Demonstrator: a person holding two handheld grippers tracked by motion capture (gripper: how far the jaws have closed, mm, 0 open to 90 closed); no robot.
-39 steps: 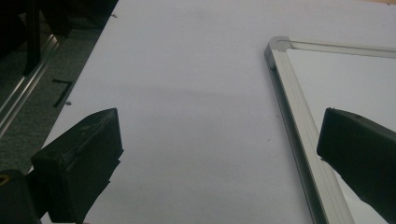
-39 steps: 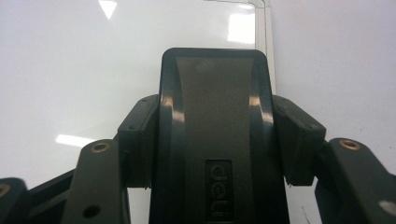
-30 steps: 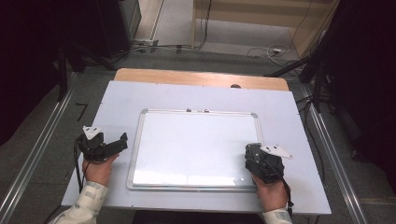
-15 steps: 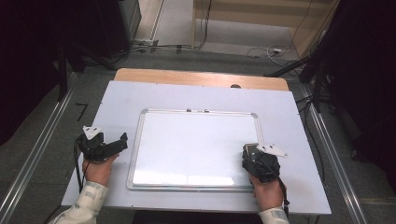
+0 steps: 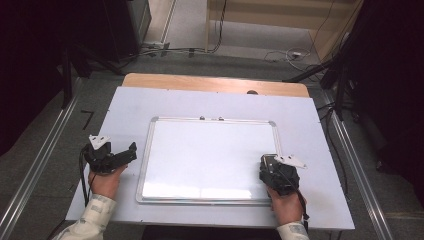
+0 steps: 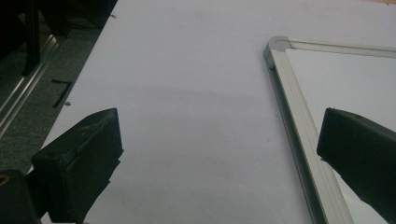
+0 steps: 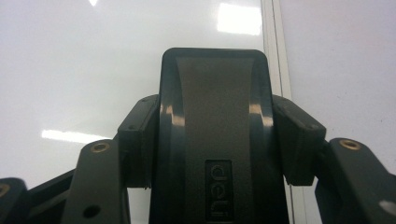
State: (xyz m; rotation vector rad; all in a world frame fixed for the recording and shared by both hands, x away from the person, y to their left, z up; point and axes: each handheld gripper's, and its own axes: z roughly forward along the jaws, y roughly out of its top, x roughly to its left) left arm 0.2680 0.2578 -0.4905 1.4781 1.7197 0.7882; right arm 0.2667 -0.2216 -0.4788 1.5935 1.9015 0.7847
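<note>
High view: right tool (image 5: 274,169), clamping eraser (image 7: 215,140), has shifted left on whiteboard (image 5: 210,150).

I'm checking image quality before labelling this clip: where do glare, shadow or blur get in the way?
High view: lamp glare washes out the near edge of the whiteboard; the room around the table is very dark. Right gripper view: bright reflections on the board above and left of the eraser clamped in the right gripper. Left gripper view: the open left gripper looks soft and dim.
</note>
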